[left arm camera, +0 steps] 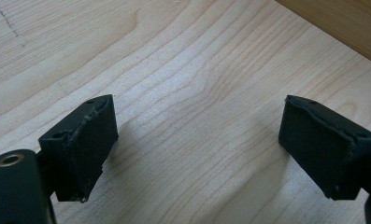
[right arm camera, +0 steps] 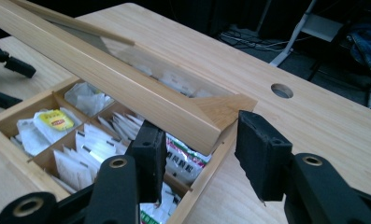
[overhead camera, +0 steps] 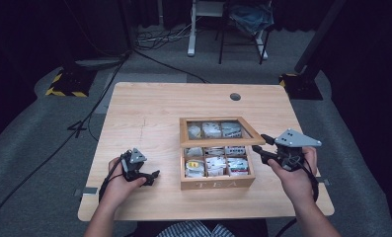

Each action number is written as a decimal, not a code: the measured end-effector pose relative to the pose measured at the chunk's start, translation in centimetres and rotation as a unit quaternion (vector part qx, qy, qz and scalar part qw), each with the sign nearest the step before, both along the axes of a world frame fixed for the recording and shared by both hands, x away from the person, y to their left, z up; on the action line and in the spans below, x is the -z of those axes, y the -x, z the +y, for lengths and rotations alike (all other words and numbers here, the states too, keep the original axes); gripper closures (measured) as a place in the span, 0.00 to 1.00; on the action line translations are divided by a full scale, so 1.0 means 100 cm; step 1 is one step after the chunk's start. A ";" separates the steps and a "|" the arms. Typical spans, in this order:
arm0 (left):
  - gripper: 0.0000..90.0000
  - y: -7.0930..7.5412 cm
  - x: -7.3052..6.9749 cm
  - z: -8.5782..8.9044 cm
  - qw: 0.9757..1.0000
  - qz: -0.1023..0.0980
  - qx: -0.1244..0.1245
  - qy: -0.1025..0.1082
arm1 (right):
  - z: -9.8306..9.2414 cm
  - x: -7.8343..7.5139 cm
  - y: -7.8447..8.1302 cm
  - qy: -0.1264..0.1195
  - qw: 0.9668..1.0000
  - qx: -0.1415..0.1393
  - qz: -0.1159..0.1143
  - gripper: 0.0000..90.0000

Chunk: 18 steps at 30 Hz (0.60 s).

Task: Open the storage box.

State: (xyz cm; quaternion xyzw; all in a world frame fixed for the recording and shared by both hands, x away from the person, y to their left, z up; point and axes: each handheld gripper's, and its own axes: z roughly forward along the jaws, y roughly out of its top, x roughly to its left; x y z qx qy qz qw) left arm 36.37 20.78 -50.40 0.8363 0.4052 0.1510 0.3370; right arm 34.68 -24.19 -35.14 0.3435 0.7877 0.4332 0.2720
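Observation:
A wooden tea box (overhead camera: 217, 183) marked "TEA" stands on the table right of centre, its compartments packed with tea bags (right arm camera: 94, 149). Its glass-paned lid (overhead camera: 218, 141) is tilted up partway over the back row. My right gripper (overhead camera: 260, 144) is shut on the lid's right front corner; in the right gripper view that corner (right arm camera: 220, 112) sits between the two pads of the right gripper (right arm camera: 204, 149). My left gripper (overhead camera: 153, 177) rests on the table left of the box, open, with bare wood between its jaws in the left gripper view (left arm camera: 197, 140).
The light wooden table (overhead camera: 149, 113) has a round cable hole (overhead camera: 235, 97) near its back edge. The box's side wall (left arm camera: 342, 23) lies just beyond the left gripper. Cables, a stand base (overhead camera: 70, 81) and chair legs are on the grey floor behind.

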 end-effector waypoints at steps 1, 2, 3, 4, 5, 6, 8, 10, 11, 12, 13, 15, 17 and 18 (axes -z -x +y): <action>0.14 0.000 0.000 0.000 1.000 0.000 0.000 0.000 | 0.000 0.000 0.000 0.000 1.000 0.000 0.000 0.60; 0.14 0.000 0.000 0.000 1.000 0.000 -0.001 0.001 | 0.000 -0.001 -0.001 -0.003 1.000 0.001 -0.002 0.60; 0.14 0.000 0.000 0.000 1.000 0.000 -0.001 0.001 | 0.000 -0.002 -0.003 -0.006 1.000 0.002 -0.003 0.60; 0.14 0.000 0.000 0.000 1.000 0.000 -0.001 0.001 | 0.000 -0.003 -0.004 -0.008 1.000 0.003 -0.004 0.60; 0.14 0.000 0.000 0.000 1.000 0.000 0.000 0.001 | 0.001 -0.004 -0.006 -0.011 1.000 0.005 -0.009 0.61; 0.14 0.000 0.000 0.000 1.000 0.000 0.000 0.001 | 0.001 -0.004 -0.006 -0.011 1.000 0.005 -0.009 0.61; 0.14 0.000 0.000 0.000 1.000 -0.001 -0.001 0.001 | 0.002 -0.005 -0.008 -0.013 1.000 0.007 -0.014 0.61; 0.14 0.000 0.000 0.000 1.000 0.000 -0.001 0.000 | 0.002 -0.005 -0.010 -0.016 1.000 0.009 -0.017 0.61; 0.14 0.000 0.000 0.000 1.000 -0.001 -0.001 0.001 | 0.002 -0.005 -0.011 -0.017 1.000 0.011 -0.019 0.62; 0.14 0.000 0.000 0.000 1.000 0.000 -0.001 0.000 | 0.002 -0.005 -0.012 -0.020 1.000 0.012 -0.020 0.62; 0.14 0.000 0.000 0.000 1.000 0.000 -0.001 0.000 | 0.002 -0.006 -0.014 -0.026 0.999 0.014 -0.021 0.62; 0.14 0.000 0.000 0.000 1.000 -0.001 -0.002 0.000 | 0.002 -0.008 -0.016 -0.030 0.999 0.016 -0.024 0.62; 0.15 0.000 0.000 0.000 1.000 -0.001 -0.002 0.001 | 0.003 -0.008 -0.017 -0.030 0.999 0.017 -0.027 0.63; 0.15 0.000 0.000 0.000 1.000 0.001 -0.005 0.003 | 0.003 -0.009 -0.018 -0.032 0.999 0.018 -0.028 0.63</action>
